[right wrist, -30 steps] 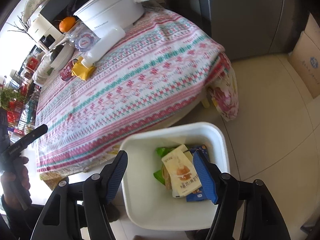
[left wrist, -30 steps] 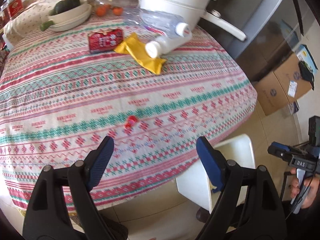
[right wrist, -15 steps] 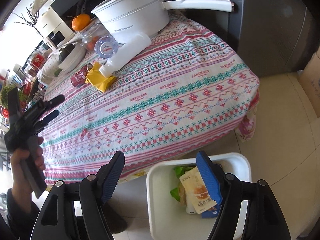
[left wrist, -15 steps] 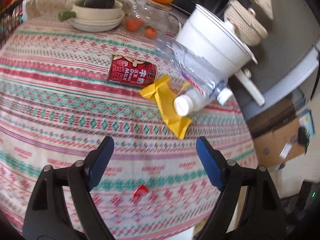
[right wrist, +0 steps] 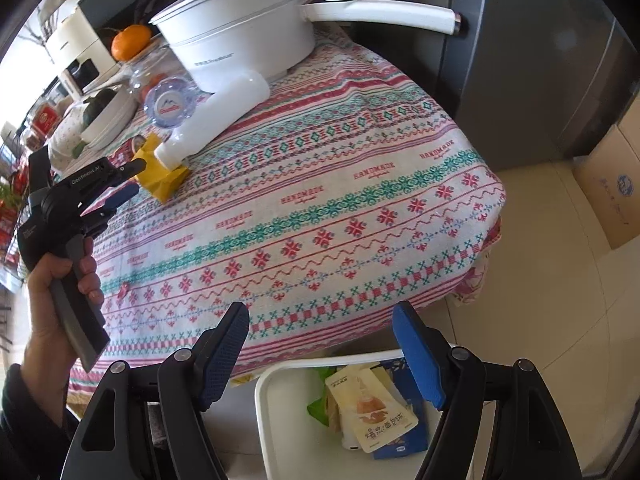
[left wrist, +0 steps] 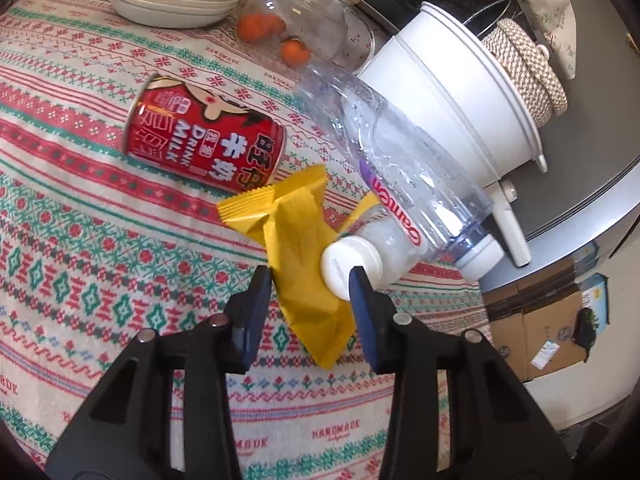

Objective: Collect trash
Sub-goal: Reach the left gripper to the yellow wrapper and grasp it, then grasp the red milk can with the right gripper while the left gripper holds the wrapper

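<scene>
Glossy yellow wrapper (left wrist: 298, 240), woven tablecloth (left wrist: 100, 264)

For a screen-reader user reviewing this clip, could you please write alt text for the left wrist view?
The left gripper straddles a yellow wrapper on a patterned tablecloth, jaws partly closed. A white bottle overlaps the wrapper; a clear plastic bottle lies across it. A red milk can lies on its side behind.

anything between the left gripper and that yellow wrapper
Nothing visible blocks it. The left gripper is open with the yellow wrapper lying between its fingers. The white bottle lies over the wrapper's right edge, its cap beside the right finger, so it may get nudged.
</scene>
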`<state>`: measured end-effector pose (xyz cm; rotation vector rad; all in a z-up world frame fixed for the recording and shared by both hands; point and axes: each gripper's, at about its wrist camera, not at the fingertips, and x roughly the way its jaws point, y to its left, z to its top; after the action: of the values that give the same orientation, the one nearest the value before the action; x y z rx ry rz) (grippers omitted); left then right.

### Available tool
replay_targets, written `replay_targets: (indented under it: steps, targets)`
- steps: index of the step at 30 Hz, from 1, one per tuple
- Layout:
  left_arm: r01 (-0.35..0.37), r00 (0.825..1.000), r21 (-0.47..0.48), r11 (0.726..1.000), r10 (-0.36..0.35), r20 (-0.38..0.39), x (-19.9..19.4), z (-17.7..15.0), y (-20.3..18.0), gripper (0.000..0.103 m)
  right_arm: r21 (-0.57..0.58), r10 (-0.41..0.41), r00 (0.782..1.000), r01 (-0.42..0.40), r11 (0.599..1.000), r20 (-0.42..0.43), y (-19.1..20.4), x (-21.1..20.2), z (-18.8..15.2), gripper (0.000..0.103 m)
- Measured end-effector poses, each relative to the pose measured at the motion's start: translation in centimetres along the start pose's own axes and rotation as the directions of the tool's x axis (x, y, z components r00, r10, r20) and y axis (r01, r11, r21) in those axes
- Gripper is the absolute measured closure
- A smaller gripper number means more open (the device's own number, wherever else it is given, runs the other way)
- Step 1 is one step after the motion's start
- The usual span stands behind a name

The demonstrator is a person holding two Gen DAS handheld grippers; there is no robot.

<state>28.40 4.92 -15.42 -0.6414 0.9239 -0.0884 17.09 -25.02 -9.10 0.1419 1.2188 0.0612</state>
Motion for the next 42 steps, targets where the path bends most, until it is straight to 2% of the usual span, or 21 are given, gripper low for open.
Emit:
replay_targets:
  steps: [1,2,3,7,12,15,18,22,26,29,33,35,36,39,42]
  targets:
    - [-0.004,1.000,0.004,1.000,0.004,-0.007,0.4,-0.1,-0.1,0.075,0.008,-0.002,1.000,0.002,1.000,-0.002,-0.3,0.1,0.0,0.027]
    - [-0.001,1.000,-0.003,1.000,0.001,-0.021,0.8,-0.1,0.0,0.092,0.016,-0.004,1.000,0.004,1.000,-0.004,-0.7,0.2,0.1,0.027]
    - [-0.020,0.999,-0.009,1.000,0.020,-0.031,1.1,-0.3,0.2,0.094,0.021,-0.007,1.000,0.007,1.000,-0.005,-0.8,0.2,0.0,0.027]
    - [-0.008,0.999,-0.025,1.000,0.007,-0.040,0.5,-0.3,0.6,0.098,0.034,-0.026,1.000,0.026,0.999,-0.002,-1.6,0.4,0.1,0.027]
    - [-0.027,0.998,0.056,0.998,0.030,-0.054,-2.9,-0.3,0.5,0.100,0.026,-0.040,0.999,0.039,0.999,0.026,-1.5,-0.1,0.2,0.027]
    - [-0.038,0.996,0.103,0.994,0.047,-0.082,-5.8,-0.1,0.5,0.100,-0.037,-0.040,0.999,0.041,0.998,0.033,-0.1,-0.2,0.3,0.027]
    - [-0.072,0.995,0.150,0.986,0.082,-0.062,-9.0,0.7,1.4,0.100,-0.103,-0.063,0.997,0.068,0.992,0.049,2.1,-0.1,1.0,0.027]
    - [-0.133,0.989,0.172,0.976,0.141,-0.034,-12.5,1.3,3.6,0.100,-0.176,0.008,0.999,0.001,0.984,0.051,6.3,-0.1,2.9,0.027]
    - [-0.170,0.984,0.178,0.969,0.176,-0.016,-14.8,1.5,6.1,0.100,-0.305,0.062,0.995,-0.036,0.952,0.076,12.7,0.4,5.2,0.027]
    - [-0.167,0.985,0.171,0.971,0.172,-0.013,-16.4,1.6,7.4,0.100,-0.415,0.123,0.988,-0.074,0.907,0.092,18.2,1.0,6.9,0.027]
    - [-0.183,0.983,0.161,0.970,0.183,0.012,-18.7,1.9,9.5,0.100,-0.578,0.163,0.986,-0.111,0.808,0.038,24.7,2.9,8.5,0.027]
    - [-0.206,0.979,0.130,0.970,0.203,0.033,-19.8,2.1,11.0,0.100,-0.666,0.129,0.992,-0.086,0.741,0.016,27.7,4.6,9.1,0.026]
    - [-0.210,0.978,0.114,0.971,0.207,0.035,-20.0,2.2,11.5,0.100,-0.727,0.100,0.995,-0.058,0.684,0.015,29.4,5.8,9.5,0.026]
    - [-0.212,0.977,0.096,0.972,0.211,0.021,-20.1,2.2,12.7,0.100,-0.819,0.037,0.996,0.042,0.572,0.077,32.3,8.3,10.3,0.026]
    - [-0.220,0.975,0.102,0.970,0.221,0.003,-19.7,2.2,13.0,0.100,-0.853,0.015,0.995,0.078,0.516,0.100,33.7,10.3,11.6,0.026]
